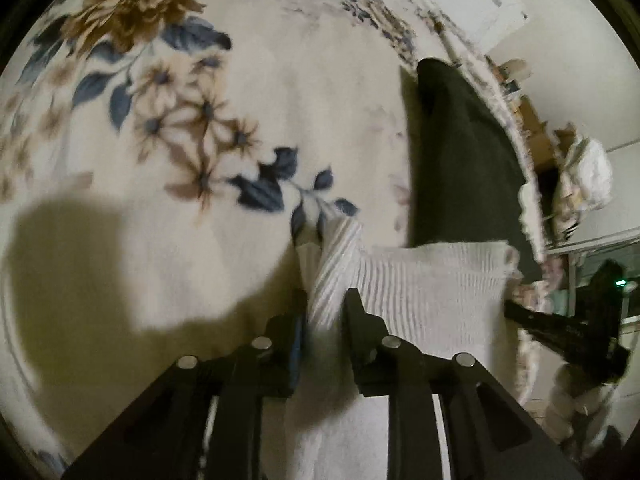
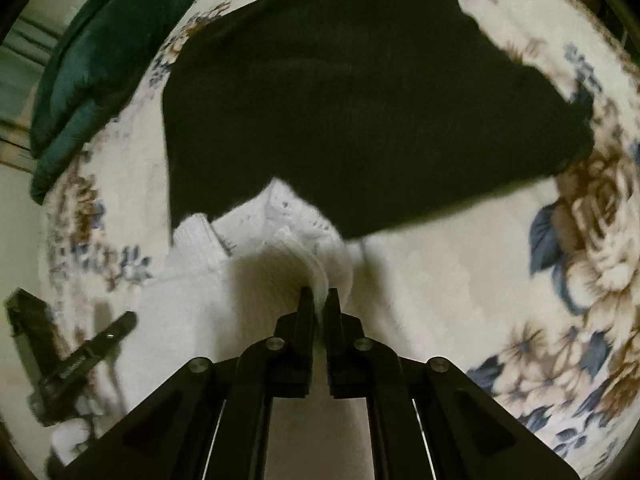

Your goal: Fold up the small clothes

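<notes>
A: Feel of the white knit garment point(image 1: 432, 280)?

B: Soft, light, ribbed, limp. Probably sags wherever unsupported. Nothing fragile, but stretchy, so likely to pull out of shape under a hard tug.

A: Whereabouts?

B: Stretched between both tools, low over the floral blanket point(image 1: 240, 80), with the lower part trailing towards the cameras. Far edge seen against the near hem of the black garment point(image 2: 360, 100); touching or just above, impossible to tell.

A: State of the tools?

B: Left tool point(image 1: 324, 312) narrowed on a bunched ribbed edge, cloth filling the gap between the jaws. Right tool point(image 2: 318, 296) almost closed, pinching a thin fold near the lacy trim.

A: Best places for a hold?

B: Corners or hem, through both layers, well apart. Deep enough that the knit cannot creep out. Never mid-panel, where only a tent would form.

A: Edges and room?

B: Plenty of bare blanket on the left tool's side, shadowed but free. Less on the right tool's side: the black garment just beyond, a green cloth point(image 2: 80, 72) further off, and the blanket's edge dropping away past that towards clutter. Safer, then, to lay the fold down towards the open flowered stretch, clear of the black hem.
</notes>
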The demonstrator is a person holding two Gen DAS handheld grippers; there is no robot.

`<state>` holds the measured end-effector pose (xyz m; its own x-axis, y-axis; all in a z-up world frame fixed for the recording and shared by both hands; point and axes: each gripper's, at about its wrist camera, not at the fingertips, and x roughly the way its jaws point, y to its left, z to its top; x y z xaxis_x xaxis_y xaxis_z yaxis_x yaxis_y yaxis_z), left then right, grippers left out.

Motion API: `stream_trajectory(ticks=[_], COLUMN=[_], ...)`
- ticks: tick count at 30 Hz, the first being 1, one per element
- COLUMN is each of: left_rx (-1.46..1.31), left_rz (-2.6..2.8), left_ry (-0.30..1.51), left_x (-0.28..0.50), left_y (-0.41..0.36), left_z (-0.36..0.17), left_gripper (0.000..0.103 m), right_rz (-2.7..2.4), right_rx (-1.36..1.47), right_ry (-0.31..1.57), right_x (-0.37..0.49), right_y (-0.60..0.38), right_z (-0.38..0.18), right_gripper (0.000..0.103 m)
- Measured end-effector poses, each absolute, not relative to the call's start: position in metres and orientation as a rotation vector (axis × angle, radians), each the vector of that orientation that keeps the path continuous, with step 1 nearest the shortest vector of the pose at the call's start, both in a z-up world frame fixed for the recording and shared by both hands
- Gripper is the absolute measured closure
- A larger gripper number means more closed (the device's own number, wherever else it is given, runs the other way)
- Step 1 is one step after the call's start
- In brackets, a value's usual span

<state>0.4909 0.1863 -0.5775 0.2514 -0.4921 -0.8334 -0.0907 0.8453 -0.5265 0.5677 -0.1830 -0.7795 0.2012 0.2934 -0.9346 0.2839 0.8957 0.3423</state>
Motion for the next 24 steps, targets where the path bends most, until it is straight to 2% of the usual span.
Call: stream_trajectory(ticks=[2,3,4,5,9,14,24], left_rx=[-0.571,-0.590,-0.607,-0.614,-0.640,-0.524,-0.379], left_rz=[-0.290,-0.293,-0.289,-0.282,-0.268,-0.204,-0.098], left_ry=[1.297,1.290,1.283,1.274,1.286,1.340,1.357], left_x=[0.476,0.469,0.459,0.447,0.399,0.348,0.323], left_y=[0.198,0.203,0.209,0.215,0.220,0.197,0.176], left_z=[-0.566,-0.563,-0.558,-0.553,-0.545,-0.545,-0.552], left_gripper=[0.072,0.070,0.067,0.064,0.064,0.063,0.063], right_rz=[0.075,0.097,0.107,0.118,0.144,0.151,0.121], right_rx=[0.596,0.643,0.678,0.709,0.772,0.779,0.701], right_ry=[1.382,1.380,1.374,1.367,1.405,1.470,1.485], right_x=[0.557,0.548,0.538,0.525,0.463,0.402,0.389], right_y=[-0.194,-0.201,-0.208,-0.214,-0.223,-0.204,-0.178], right_z=[-0.777,-0.775,-0.773,-0.771,-0.770,-0.783,-0.798], right_gripper=[0.079,0.066,0.063,0.062,0.062,0.062,0.062])
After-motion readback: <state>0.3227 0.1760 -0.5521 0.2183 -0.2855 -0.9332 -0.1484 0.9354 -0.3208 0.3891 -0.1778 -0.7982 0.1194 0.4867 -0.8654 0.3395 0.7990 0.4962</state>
